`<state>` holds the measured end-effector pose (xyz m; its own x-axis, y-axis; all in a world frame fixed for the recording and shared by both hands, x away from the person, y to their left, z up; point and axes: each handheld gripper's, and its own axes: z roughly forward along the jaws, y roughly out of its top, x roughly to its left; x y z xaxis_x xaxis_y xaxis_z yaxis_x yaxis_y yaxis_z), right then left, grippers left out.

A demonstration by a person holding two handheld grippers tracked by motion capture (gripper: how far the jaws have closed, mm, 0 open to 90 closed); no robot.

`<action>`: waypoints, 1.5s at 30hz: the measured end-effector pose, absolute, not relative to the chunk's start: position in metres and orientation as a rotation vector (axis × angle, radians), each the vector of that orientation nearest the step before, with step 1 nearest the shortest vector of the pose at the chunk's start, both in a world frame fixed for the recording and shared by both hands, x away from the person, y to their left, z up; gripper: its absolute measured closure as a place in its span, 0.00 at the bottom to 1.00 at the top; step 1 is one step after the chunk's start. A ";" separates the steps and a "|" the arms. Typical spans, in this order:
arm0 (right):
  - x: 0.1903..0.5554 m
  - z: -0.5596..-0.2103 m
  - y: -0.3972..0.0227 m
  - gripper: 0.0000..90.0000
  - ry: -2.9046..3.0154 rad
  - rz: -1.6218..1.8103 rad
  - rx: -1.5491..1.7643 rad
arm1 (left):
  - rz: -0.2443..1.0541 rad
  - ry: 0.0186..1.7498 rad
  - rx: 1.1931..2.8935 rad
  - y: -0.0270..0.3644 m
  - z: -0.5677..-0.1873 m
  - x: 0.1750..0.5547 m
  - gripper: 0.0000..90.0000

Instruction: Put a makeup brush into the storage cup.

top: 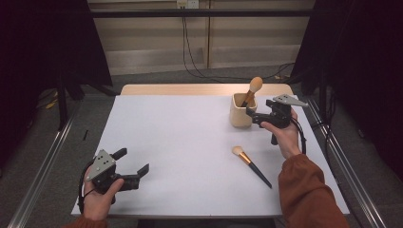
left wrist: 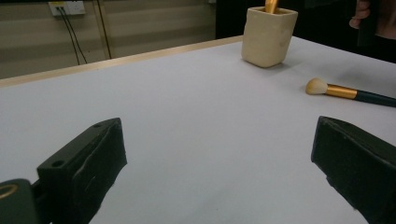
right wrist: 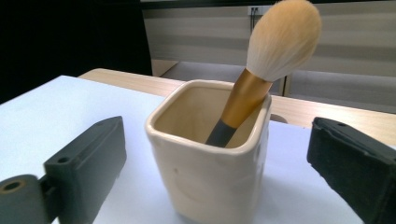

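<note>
white-topped table [top: 190, 142] with wood far edge; cream square cup [top: 241, 111] stands far right, loose makeup brush [top: 251, 166] lies flat nearer, apart from it.

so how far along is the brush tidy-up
One brush already stands head-up in the cream cup. The right gripper sits beside the cup with its jaws open and nothing between the pads. The left gripper rests open near the table's front edge. Left to do: the second brush lies flat on the white table, apparently next for the cup.
</note>
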<state>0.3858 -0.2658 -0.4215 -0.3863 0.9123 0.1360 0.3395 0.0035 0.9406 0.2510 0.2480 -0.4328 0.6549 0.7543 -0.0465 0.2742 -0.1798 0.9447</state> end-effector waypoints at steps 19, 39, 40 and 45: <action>0.342 -0.415 -0.276 0.00 1.732 1.497 1.209 | 0.535 0.838 1.739 0.249 -0.432 0.250 0.03; 0.284 -0.425 -0.282 0.01 1.760 1.478 1.174 | 0.548 0.851 1.721 0.251 -0.431 0.248 0.03; 0.282 -0.425 -0.283 0.01 1.760 1.476 1.175 | 0.551 0.853 1.720 0.251 -0.431 0.247 0.03; 0.268 -0.430 -0.287 0.01 1.743 1.457 1.179 | 0.552 0.851 1.722 0.253 -0.432 0.247 0.03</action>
